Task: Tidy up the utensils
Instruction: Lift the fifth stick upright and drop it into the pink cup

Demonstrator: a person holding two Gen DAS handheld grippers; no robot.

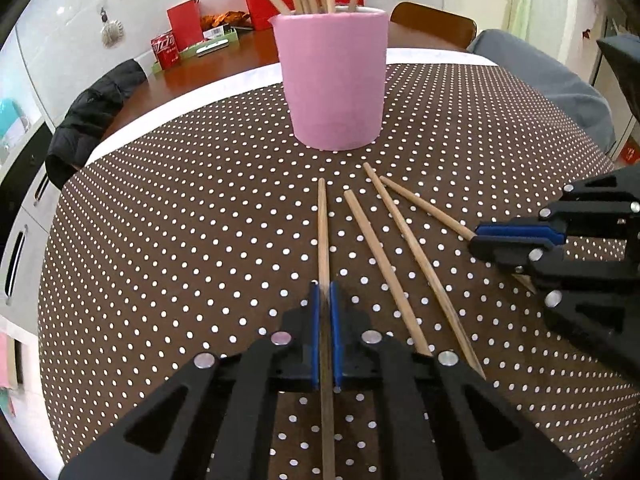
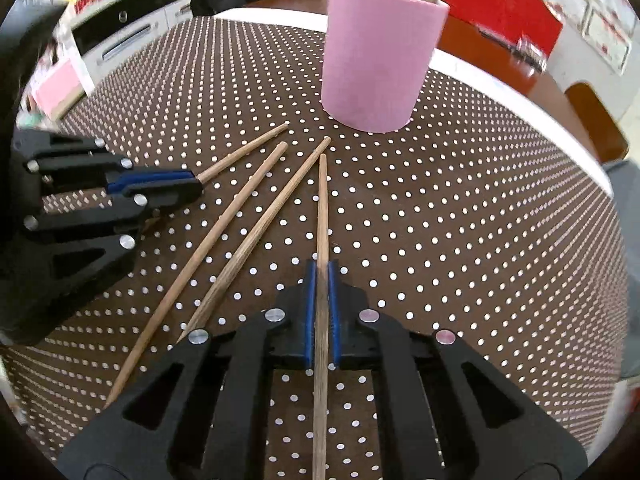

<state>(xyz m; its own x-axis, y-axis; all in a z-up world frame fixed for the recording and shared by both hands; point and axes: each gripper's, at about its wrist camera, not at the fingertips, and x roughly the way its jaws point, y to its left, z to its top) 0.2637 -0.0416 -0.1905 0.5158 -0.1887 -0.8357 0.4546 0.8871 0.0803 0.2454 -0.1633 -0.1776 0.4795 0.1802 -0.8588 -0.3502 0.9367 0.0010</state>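
Note:
A pink cup (image 1: 334, 80) (image 2: 380, 52) holding several wooden chopsticks stands on the brown dotted tablecloth (image 1: 180, 200). In front of it lies a fan of chopsticks. My left gripper (image 1: 324, 286) (image 2: 198, 184) is shut on the leftmost chopstick (image 1: 323, 232) (image 2: 244, 152). My right gripper (image 2: 322, 266) (image 1: 474, 238) is shut on the rightmost chopstick (image 2: 322, 208) (image 1: 424, 204). Two loose chopsticks (image 1: 376, 256) (image 2: 224, 224) lie on the cloth between the held ones. All tips point towards the cup.
A black jacket (image 1: 92, 116) hangs over a chair at the table's far left. A red can (image 1: 164, 50) and red boxes stand on the wooden table behind the cloth. A grey cushion (image 1: 560, 80) and a wooden chair back (image 1: 434, 24) are at the far right.

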